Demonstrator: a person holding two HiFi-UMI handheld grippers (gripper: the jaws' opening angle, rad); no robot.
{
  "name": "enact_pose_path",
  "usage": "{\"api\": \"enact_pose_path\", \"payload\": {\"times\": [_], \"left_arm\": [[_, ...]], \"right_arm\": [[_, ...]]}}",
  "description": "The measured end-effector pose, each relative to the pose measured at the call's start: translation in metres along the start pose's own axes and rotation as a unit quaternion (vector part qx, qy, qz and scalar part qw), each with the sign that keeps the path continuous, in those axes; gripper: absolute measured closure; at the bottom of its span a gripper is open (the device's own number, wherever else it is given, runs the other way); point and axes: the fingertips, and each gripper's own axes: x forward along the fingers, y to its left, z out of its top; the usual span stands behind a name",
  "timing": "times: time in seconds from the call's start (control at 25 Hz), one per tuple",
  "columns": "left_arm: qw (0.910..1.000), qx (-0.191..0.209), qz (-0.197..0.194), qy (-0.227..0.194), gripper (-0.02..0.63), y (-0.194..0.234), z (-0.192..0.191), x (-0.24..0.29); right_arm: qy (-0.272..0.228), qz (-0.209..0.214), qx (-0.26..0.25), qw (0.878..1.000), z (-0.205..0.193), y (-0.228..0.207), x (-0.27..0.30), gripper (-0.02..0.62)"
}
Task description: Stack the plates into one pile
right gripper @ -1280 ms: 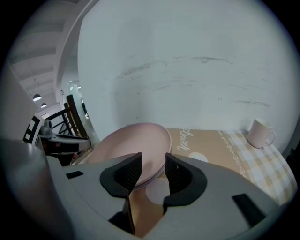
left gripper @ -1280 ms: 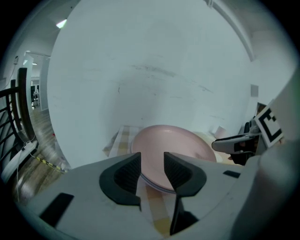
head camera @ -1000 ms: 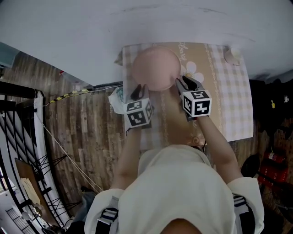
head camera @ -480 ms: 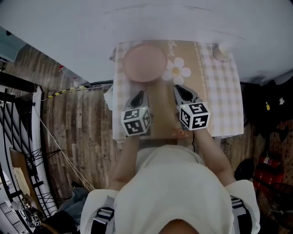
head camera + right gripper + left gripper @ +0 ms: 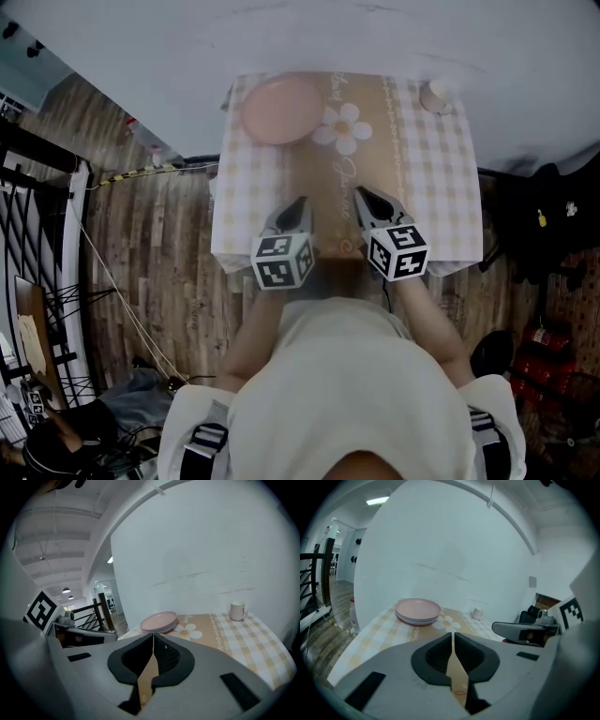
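A pile of pink plates (image 5: 281, 110) rests on the far left corner of the checked tablecloth (image 5: 441, 178); it also shows in the left gripper view as plates (image 5: 417, 611) and in the right gripper view as plates (image 5: 159, 621). Both grippers hover over the table's near edge, well back from the pile. My left gripper (image 5: 296, 204) has just been closing and its jaws (image 5: 453, 635) meet with nothing between them. My right gripper (image 5: 363, 197) is shut and empty, its tips together (image 5: 153, 638).
A pale mug (image 5: 434, 97) stands at the far right corner, seen too as the mug (image 5: 237, 611). A white wall runs behind the table. Wooden floor lies to the left, with black railings (image 5: 28, 234) and a cable.
Both grippers have drawn back from either side of the plate pile to the table's near edge, and their jaws have closed. The pile stays at the far left corner.
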Motion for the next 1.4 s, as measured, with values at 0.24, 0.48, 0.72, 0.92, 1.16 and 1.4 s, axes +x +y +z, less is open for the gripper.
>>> {"api": "enact_pose_path", "payload": {"times": [0.24,0.48,0.72,0.92,1.16,1.4], "left_arm": [[0.9998,0.010,-0.017,0.000,0.588,-0.034,-0.023,-0.027],[0.9992,0.022,-0.032,-0.003,0.588,-0.063,-0.040,-0.050],[0.9987,0.026,-0.043,-0.010,0.588,-0.084,-0.058,-0.072],[0.9982,0.027,-0.051,-0.012,0.588,-0.098,-0.071,-0.083],[0.9980,0.031,-0.055,-0.012,0.588,-0.100,-0.074,-0.088],[0.9978,0.033,-0.055,-0.013,0.588,-0.097,-0.070,-0.088]], "right_arm": [[-0.015,-0.003,-0.010,1.000,-0.013,0.007,-0.051,0.592],[-0.022,-0.018,-0.003,1.000,-0.029,0.007,-0.093,0.594],[-0.034,-0.024,-0.001,0.999,-0.042,0.015,-0.128,0.594],[-0.041,-0.026,0.005,0.999,-0.051,0.020,-0.147,0.594],[-0.051,-0.032,0.007,0.998,-0.052,0.021,-0.155,0.595],[-0.057,-0.029,0.021,0.998,-0.049,0.020,-0.155,0.595]]}}
